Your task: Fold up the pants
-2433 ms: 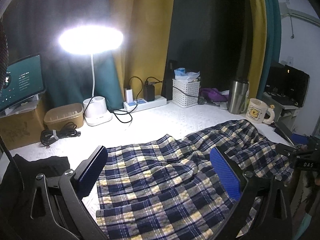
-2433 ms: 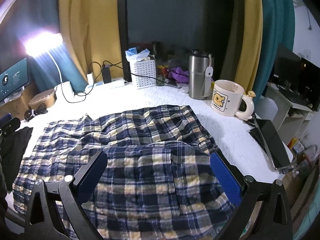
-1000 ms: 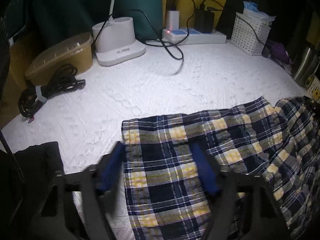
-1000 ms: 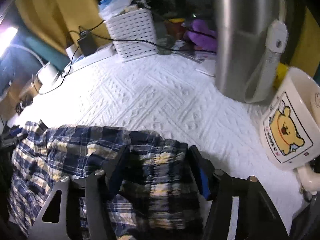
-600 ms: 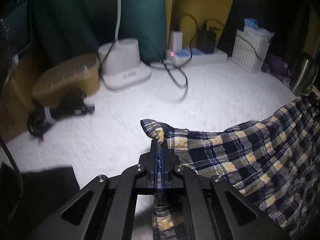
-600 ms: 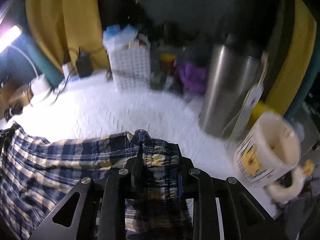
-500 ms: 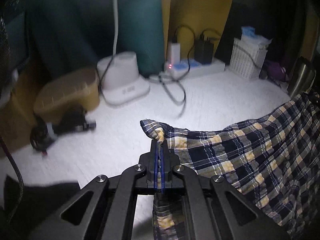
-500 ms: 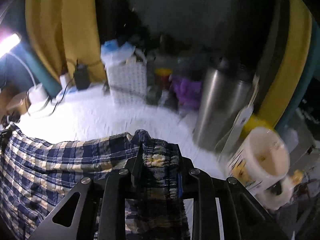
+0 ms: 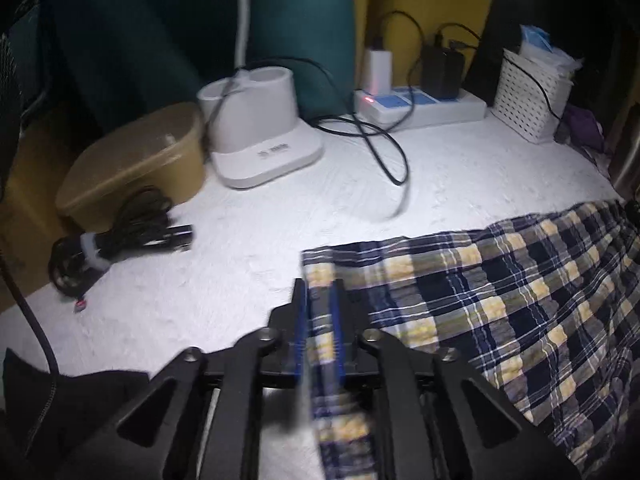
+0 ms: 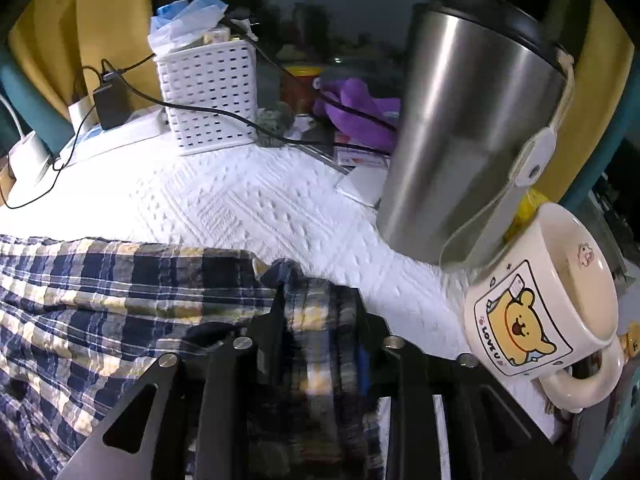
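Note:
The plaid pants [image 9: 500, 304] lie on the white textured cloth [image 9: 280, 216], blue, black and yellow checked. My left gripper [image 9: 318, 300] has its blue pads either side of the pants' left corner, with a small gap around the fabric. In the right wrist view the pants [image 10: 120, 288] stretch to the left. My right gripper [image 10: 316, 312] holds a bunched corner of the fabric between its fingers, low over the cloth.
A steel tumbler [image 10: 468, 132] and a bear mug [image 10: 548, 304] stand close to the right of my right gripper. A white basket [image 10: 208, 92], power strip [image 9: 420, 106], lamp base [image 9: 260, 140], tan box [image 9: 132, 164] and coiled cable [image 9: 120, 236] line the back.
Both grippers have come down with the pants' corners from a raised position to the table. The left jaws have parted slightly around the fabric.

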